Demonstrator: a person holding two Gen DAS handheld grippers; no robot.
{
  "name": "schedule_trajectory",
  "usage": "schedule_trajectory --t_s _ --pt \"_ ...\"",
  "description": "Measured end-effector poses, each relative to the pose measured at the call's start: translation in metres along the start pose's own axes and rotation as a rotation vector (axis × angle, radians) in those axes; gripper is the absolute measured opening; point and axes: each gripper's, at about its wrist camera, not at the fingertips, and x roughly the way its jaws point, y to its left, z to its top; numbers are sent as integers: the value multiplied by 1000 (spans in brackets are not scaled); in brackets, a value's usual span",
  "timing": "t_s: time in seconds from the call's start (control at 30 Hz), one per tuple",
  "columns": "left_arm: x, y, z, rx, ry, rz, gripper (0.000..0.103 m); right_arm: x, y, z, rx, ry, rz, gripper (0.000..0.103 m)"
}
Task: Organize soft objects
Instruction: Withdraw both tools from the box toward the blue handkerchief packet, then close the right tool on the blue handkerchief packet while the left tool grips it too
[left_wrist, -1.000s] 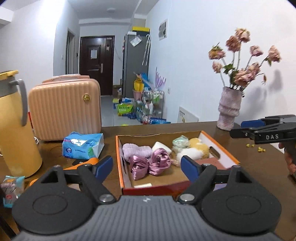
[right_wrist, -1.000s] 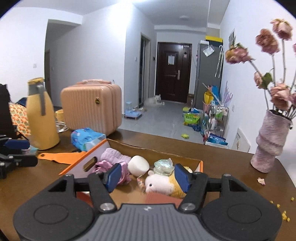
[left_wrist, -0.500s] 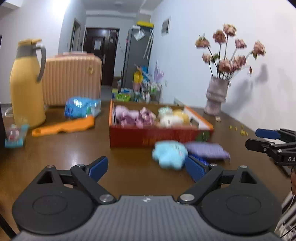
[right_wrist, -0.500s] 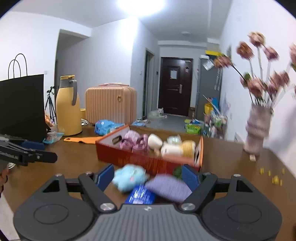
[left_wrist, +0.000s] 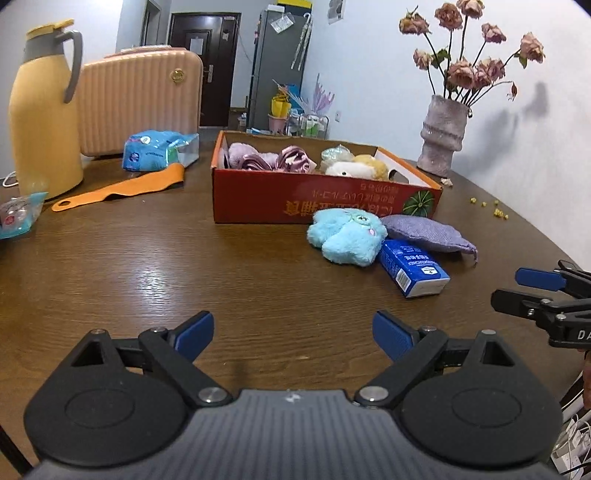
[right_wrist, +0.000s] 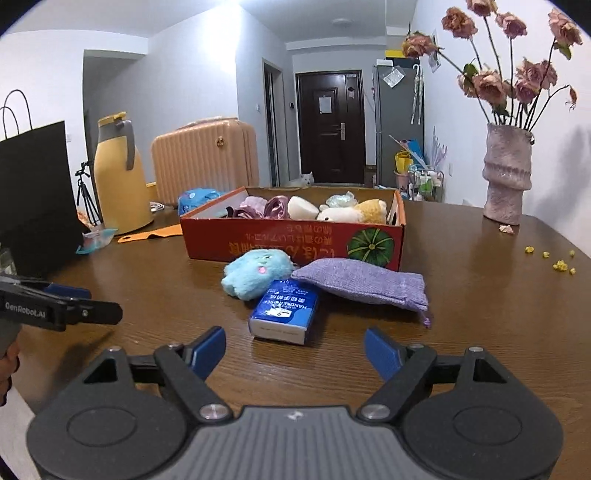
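Poised over the last loose soft items, both grippers empty and spread wide.

Seen mid-task: red cardboard box (left_wrist: 325, 201) already filled with plush and satin pieces, while a blue plush toy (right_wrist: 256, 272), a purple fabric pouch (right_wrist: 364, 283) and a blue tissue pack (right_wrist: 285, 311) lay clustered on the wooden table (left_wrist: 147, 266) just in front of the box's near wall. Left gripper (left_wrist: 293, 332) held low over bare tabletop, tilted down, jaws just opened wider, nothing between them. Right gripper (right_wrist: 295, 349) likewise angled down, jaws just opened further and empty, tissue pack lying just ahead of the fingertips. Judged next: a short reach forward, a close on one loose item, then a lift over the box rim.
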Motion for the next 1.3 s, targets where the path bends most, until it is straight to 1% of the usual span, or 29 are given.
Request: schedule_trajectory --t_s 0.1,0.3,0.43,0.53,0.57,0.6,0.67,0.73,0.77,0.87,0.9,0.93,0.97,1.0,1.03,1.13,1.2,1.3 --pt "12 3 2 -3 21 -9 94 17 4 2 -6 26 -2 82" --pt "37 14 9 -14 51 -24 94 49 13 7 2 49 8 82" --pt "49 18 16 -11 58 -31 94 74 19 13 -1 61 -16 81" --pt "54 19 19 -14 58 -34 94 94 23 17 -14 91 -42 75" --pt "56 19 20 -18 61 -33 94 99 24 18 -19 102 -49 70" --pt "59 20 20 -25 66 -32 94 103 24 19 -20 117 -47 63" --pt "62 20 20 -35 73 -33 94 104 27 19 -35 123 -37 56" --pt "63 19 19 -34 78 -36 94 100 29 17 -62 132 -5 56" --pt "63 18 19 -33 79 -39 94 96 30 16 -75 136 37 56" --pt "63 15 20 -36 78 -65 94 77 37 6 -175 158 229 56" --pt "63 14 20 -36 78 -74 94 71 40 2 -208 162 274 56" --pt "63 11 21 -32 77 -83 94 66 42 -1 -232 165 300 57" --pt "64 7 21 -25 75 -89 94 62 44 -3 -244 167 288 62" --pt "64 3 21 -19 72 -95 94 60 43 -4 -249 165 249 72" --pt "64 -1 21 -14 70 -100 94 58 40 -6 -246 160 209 77" --pt "57 -11 20 -6 53 -119 93 47 21 -5 -171 140 128 77" --pt "54 -18 18 -9 44 -146 91 37 8 -4 -97 120 112 76" --pt "57 -26 15 -35 59 -225 79 33 -6 -1 19 94 114 76"
